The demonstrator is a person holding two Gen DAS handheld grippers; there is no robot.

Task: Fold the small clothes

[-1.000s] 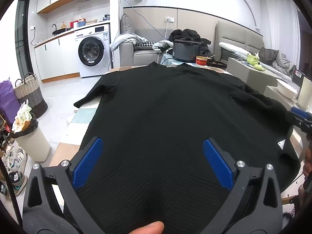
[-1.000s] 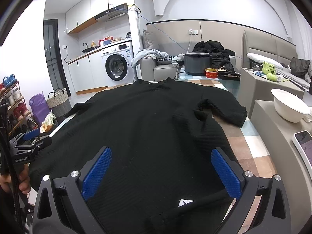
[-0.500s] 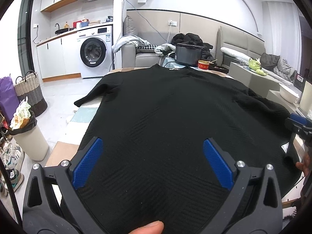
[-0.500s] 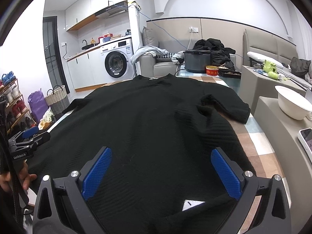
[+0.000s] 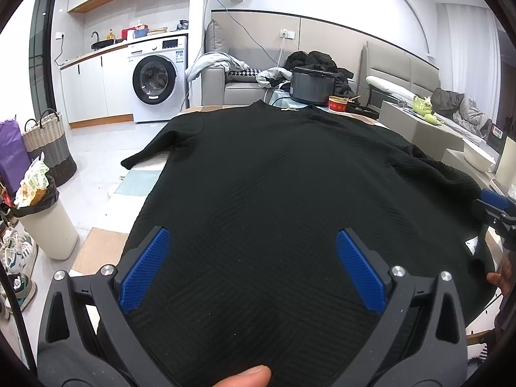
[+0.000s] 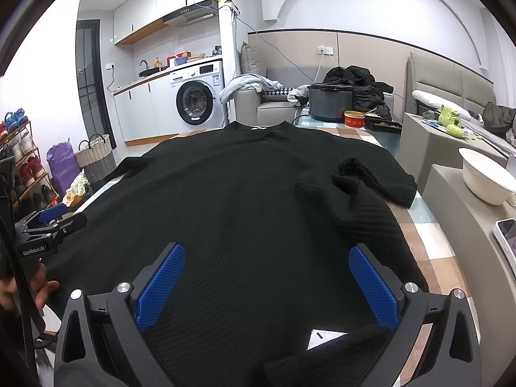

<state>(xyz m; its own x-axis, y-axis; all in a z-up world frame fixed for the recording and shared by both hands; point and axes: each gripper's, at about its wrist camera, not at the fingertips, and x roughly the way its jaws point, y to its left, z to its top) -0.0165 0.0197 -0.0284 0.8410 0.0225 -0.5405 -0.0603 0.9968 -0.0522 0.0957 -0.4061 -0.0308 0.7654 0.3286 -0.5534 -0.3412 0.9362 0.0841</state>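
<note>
A black ribbed short-sleeved top [image 5: 274,177] lies spread flat on the table, neck at the far end; it also shows in the right wrist view [image 6: 245,200]. My left gripper [image 5: 253,267] is open, its blue pads wide apart above the hem on the left side. My right gripper [image 6: 266,285] is open above the hem on the right side. The right sleeve [image 6: 377,180] is bunched and partly folded over. The left sleeve [image 5: 154,151] hangs off the table's left edge. A white tag [image 6: 322,337] peeks out at the hem. Each gripper shows at the other view's edge.
A dark rice cooker [image 5: 311,85] and a red bowl [image 5: 337,104] stand beyond the collar. A white bowl [image 6: 485,177] and a phone [image 6: 506,235] sit on a grey side unit at right. A bin [image 5: 45,222], baskets and shoes stand on the floor at left.
Both views have shifted slightly; the top looks a little flatter and nearer. Both grippers stay open and over the hem.
</note>
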